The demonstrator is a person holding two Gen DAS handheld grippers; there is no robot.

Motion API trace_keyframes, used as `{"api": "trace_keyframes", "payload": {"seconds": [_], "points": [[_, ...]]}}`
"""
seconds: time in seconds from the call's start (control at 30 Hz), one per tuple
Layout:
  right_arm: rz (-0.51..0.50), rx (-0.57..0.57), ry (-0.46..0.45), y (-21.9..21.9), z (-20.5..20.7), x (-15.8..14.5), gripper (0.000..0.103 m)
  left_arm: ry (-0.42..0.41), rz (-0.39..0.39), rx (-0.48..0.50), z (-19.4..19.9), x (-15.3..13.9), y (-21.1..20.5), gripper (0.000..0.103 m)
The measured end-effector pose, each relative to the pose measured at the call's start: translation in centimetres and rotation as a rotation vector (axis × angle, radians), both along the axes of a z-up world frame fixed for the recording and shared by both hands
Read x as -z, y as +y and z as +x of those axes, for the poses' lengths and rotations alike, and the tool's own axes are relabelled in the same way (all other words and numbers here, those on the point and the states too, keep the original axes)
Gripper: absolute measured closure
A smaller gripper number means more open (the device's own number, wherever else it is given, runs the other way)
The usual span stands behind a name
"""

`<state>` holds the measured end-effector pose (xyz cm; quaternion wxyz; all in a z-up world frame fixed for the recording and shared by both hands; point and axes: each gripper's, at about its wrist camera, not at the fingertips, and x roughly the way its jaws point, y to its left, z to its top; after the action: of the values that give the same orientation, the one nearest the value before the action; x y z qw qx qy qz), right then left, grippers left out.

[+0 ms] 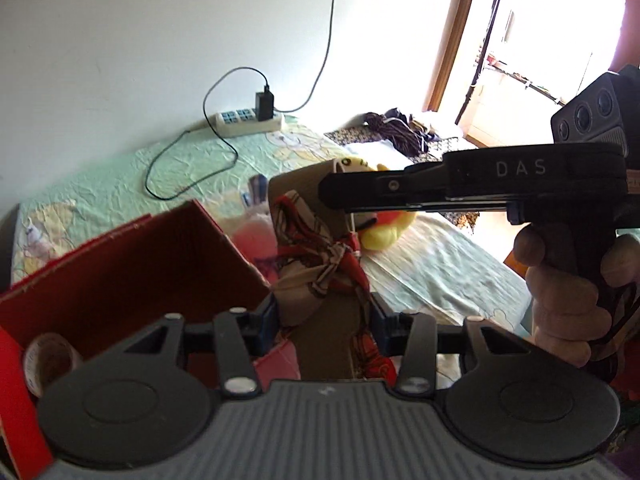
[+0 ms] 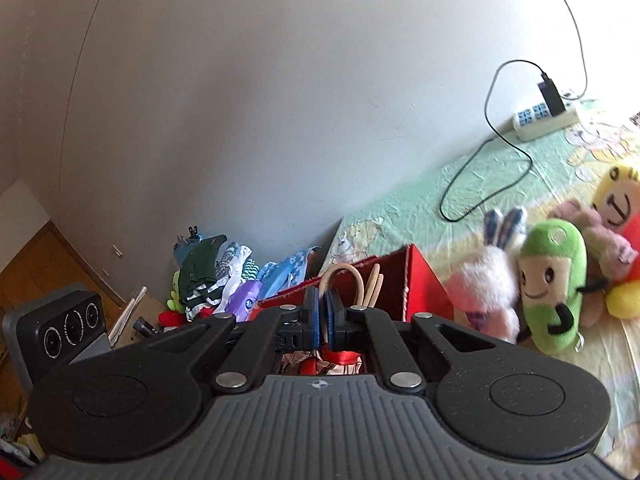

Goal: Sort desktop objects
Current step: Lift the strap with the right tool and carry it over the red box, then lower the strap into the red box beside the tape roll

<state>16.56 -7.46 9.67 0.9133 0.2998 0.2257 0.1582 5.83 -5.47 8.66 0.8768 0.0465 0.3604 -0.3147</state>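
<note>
Your left gripper [image 1: 324, 320] gapes wide around the red-patterned scarf [image 1: 320, 268]. Your right gripper [image 2: 323, 316] pinches a beige loop [image 2: 345, 270], your hand [image 1: 568, 300] gripping its handle.

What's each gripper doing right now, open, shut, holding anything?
Left gripper: open, fingers either side of the red-and-beige patterned cloth; contact unclear.
Right gripper: shut on the beige loop handle.
</note>
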Motion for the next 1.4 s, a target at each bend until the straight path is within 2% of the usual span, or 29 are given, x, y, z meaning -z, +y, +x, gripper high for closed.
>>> {"api": "trace_keyframes", "payload": {"seconds": [0.23, 0.57, 0.87, 1.17, 1.4], "points": [[-0.017, -0.084, -0.010, 1.9, 5.1, -1.1, 0.098, -0.045, 0.007, -0.102, 2.3, -0.6, 3.0, 0.058], [-0.062, -0.201, 0.034, 6.3, 10.7, 0.2, 0.098, -0.018, 0.044, -0.236, 4.6, 0.5, 6.6, 0.062], [-0.110, -0.295, 0.171, 9.7, 15.1, 4.6, 0.097, 0.078, 0.096, -0.291, 6.3, 4.0, 8.3, 0.070], [-0.105, -0.376, 0.341, 11.8, 18.6, 8.7, 0.097, 0.185, 0.113, -0.345, 8.4, 7.2, 10.0, 0.071], [-0.100, -0.432, 0.447, 12.6, 20.1, 10.7, 0.097, 0.227, 0.152, -0.375, 9.0, 8.7, 10.6, 0.071]]}}
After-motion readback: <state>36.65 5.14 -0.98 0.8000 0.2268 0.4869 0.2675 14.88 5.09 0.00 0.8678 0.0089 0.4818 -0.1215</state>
